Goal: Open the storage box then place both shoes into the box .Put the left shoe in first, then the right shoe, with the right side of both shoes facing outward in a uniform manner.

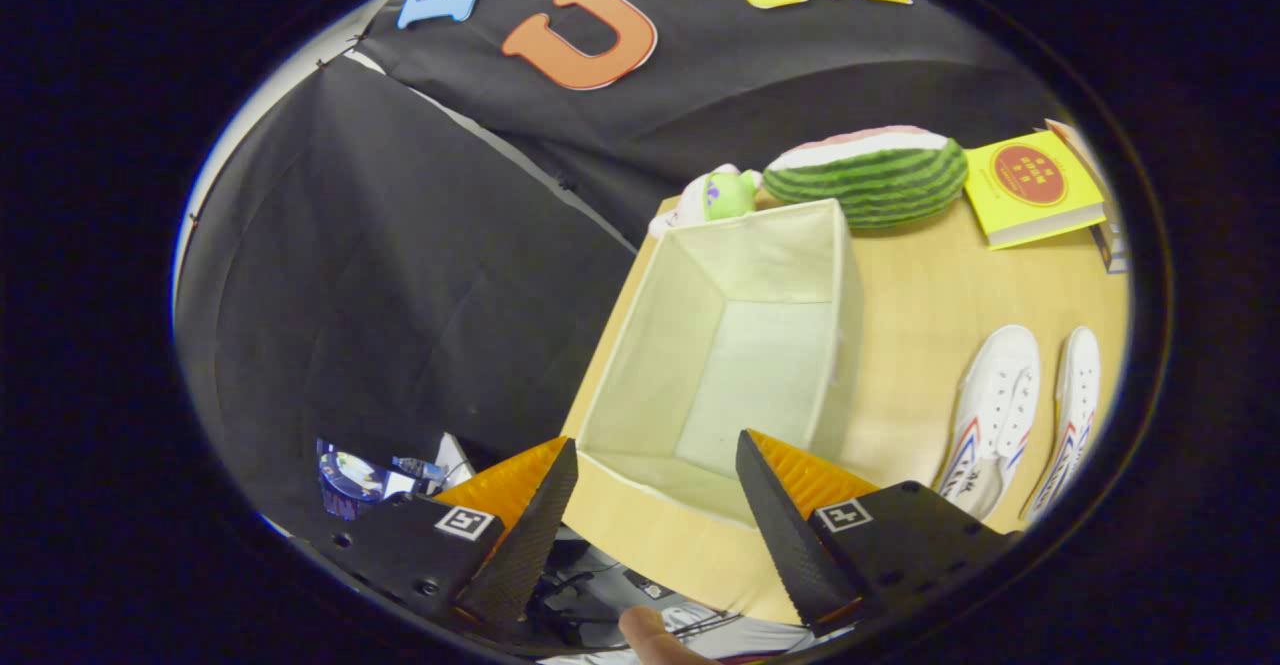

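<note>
Gripper: fingers spread, holding nothing. Storage box: open, cream fabric, on wooden table, just ahead of the fingers at 12 o'clock. 2 white shoes: side by side on the table at 2 o'clock, apart from the box. Watermelon plush and yellow book: beyond the box.

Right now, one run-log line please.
gripper: open, holds nothing | storage box: open, nothing inside | shoes: both on table
</note>
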`<state>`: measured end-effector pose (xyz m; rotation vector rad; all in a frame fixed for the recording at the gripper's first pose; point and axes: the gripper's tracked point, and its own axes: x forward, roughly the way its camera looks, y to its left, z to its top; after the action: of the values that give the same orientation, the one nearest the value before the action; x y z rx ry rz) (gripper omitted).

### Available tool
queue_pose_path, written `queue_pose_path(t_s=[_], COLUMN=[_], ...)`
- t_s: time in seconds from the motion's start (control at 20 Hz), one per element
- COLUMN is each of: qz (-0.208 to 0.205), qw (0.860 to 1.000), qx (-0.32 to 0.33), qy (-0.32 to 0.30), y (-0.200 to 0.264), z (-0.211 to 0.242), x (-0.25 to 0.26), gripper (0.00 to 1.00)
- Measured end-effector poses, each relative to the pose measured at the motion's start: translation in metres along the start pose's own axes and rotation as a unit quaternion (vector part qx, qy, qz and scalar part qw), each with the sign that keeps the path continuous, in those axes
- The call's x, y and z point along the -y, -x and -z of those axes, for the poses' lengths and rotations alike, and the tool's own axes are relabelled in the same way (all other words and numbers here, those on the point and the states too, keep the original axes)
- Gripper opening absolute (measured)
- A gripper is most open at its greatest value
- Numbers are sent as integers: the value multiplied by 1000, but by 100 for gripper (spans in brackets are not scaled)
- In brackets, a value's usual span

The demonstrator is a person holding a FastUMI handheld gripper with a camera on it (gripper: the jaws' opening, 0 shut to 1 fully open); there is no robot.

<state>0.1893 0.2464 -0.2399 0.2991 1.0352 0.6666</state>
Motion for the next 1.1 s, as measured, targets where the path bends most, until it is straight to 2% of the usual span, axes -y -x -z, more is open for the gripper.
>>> queue_pose_path(t_s=[0.2, 0.45, 0.7, 0.8, 0.95, 1.1], qz=[43, 92, 124, 168, 254, 280], qw=[999, 995, 990, 984, 963, 954], qx=[2, -8, -39, -55, -87, -107], qy=[-28, -34, -52, -37, -5, -22], y=[22, 37, 40, 39, 47, 42], z=[5, 12, 34, 46, 63, 76], x=[64, 136, 188, 216, 266, 293], gripper=[100, 100, 100, 100, 100, 100])
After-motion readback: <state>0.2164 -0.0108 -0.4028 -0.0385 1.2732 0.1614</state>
